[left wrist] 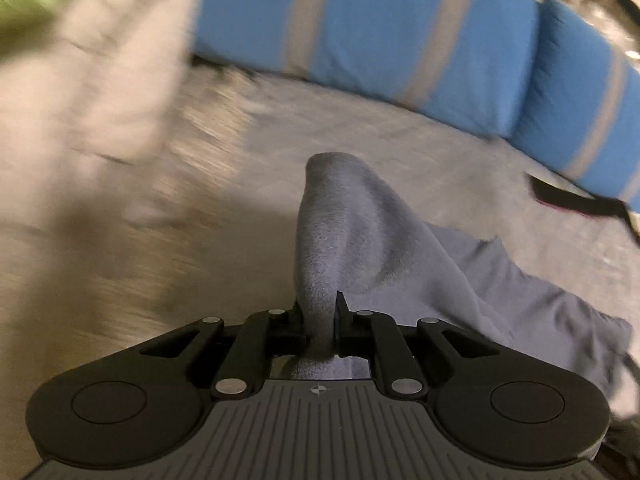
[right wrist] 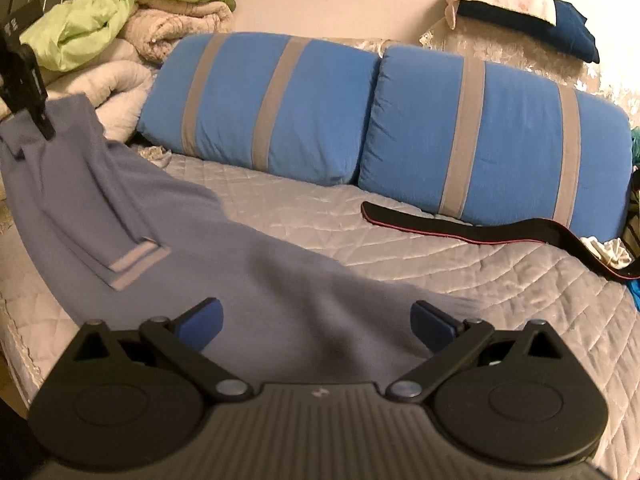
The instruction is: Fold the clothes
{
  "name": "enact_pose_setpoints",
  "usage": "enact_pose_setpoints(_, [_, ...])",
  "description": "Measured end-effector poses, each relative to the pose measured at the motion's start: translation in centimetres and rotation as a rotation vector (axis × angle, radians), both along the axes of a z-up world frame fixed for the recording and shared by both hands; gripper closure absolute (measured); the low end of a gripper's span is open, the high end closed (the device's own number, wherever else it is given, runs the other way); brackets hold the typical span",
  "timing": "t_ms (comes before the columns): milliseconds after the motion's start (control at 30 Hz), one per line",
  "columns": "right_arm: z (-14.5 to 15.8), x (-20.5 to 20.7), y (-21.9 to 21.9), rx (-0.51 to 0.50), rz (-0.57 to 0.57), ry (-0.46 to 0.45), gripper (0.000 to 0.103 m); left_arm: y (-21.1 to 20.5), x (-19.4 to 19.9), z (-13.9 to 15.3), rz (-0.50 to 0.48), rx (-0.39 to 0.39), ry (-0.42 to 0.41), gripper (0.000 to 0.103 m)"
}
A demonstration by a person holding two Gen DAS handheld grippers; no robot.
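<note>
Your left wrist camera looked steeply down, close over the quilted grey bed cover. Your right wrist camera sat low, facing across the bed toward the blue, grey-striped cushions. Both views shared cover, cushions and the grey-blue knit garment.

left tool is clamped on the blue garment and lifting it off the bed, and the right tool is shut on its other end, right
Not quite. The right tool is open: in the right wrist view its jaws stand wide apart over the garment without gripping it. The rest holds: the left tool is clamped on the garment, raising that end off the bed.
</note>
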State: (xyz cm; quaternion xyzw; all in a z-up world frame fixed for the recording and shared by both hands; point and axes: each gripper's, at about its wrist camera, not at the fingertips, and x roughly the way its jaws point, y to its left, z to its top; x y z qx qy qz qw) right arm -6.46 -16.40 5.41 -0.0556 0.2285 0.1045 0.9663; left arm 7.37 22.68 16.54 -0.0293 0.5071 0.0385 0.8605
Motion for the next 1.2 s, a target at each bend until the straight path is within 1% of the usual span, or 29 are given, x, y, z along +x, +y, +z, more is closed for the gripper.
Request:
enact_pose_setpoints(67, [0.0,0.1,-0.3,0.011,-0.008,0.001,0.000,0.2,-0.1,1.9,0.069,0.087,-0.011,0.093])
enact_pose_setpoints(100, [0.1,0.1,-0.6,0.019,-0.013,0.002,0.000,0.1,-0.2,2.7,0.092,0.110,-0.014,0.093])
enact_pose_setpoints(133, [0.2,0.1,-0.8,0.026,-0.020,0.001,0.000,-0.3,-0.4,3.4,0.107,0.112,-0.017,0.093])
enact_pose_setpoints(200, [0.3,0.2,-1.4,0.040,-0.036,-0.004,0.000,-2.1,-0.8,4.3,0.096,0.084,-0.026,0.093])
enact_pose_setpoints(267, [0.5,0.3,-2.2,0.058,-0.057,-0.007,0.000,-4.5,-1.3,5.0,0.055,0.065,-0.044,0.093])
enact_pose_setpoints(300, [0.5,0.4,-2.5,0.070,-0.068,-0.005,0.000,-5.9,-1.6,5.0,0.030,0.055,-0.049,0.093])
enact_pose_setpoints(400, [0.6,0.8,-3.4,0.110,-0.097,0.011,0.000,-9.8,-2.0,4.7,-0.038,-0.007,-0.037,0.092])
enact_pose_setpoints(500, [0.5,1.0,-4.0,0.138,-0.101,0.027,0.000,-13.1,-2.6,4.3,-0.083,-0.061,-0.025,0.092])
enact_pose_setpoints(600, [0.4,1.0,-4.1,0.133,-0.104,0.023,0.000,-15.6,-2.9,3.8,-0.113,-0.124,-0.012,0.092])
enact_pose_setpoints(700, [0.4,1.1,-4.4,0.135,-0.112,0.019,0.000,-17.6,-2.9,3.3,-0.140,-0.164,-0.006,0.092])
enact_pose_setpoints(867, [0.4,1.2,-5.3,0.171,-0.139,0.032,0.000,-20.4,-3.5,2.9,-0.181,-0.228,-0.012,0.092])
enact_pose_setpoints(933, [0.4,1.3,-5.7,0.184,-0.151,0.034,0.000,-21.8,-3.5,2.8,-0.205,-0.244,-0.010,0.092])
enact_pose_setpoints(1033, [0.4,1.4,-6.1,0.197,-0.169,0.031,0.000,-23.8,-3.2,2.1,-0.226,-0.241,-0.010,0.092])
enact_pose_setpoints(1200, [0.2,1.6,-6.9,0.213,-0.201,0.036,0.000,-26.8,-2.5,-0.2,-0.252,-0.234,0.026,0.092])
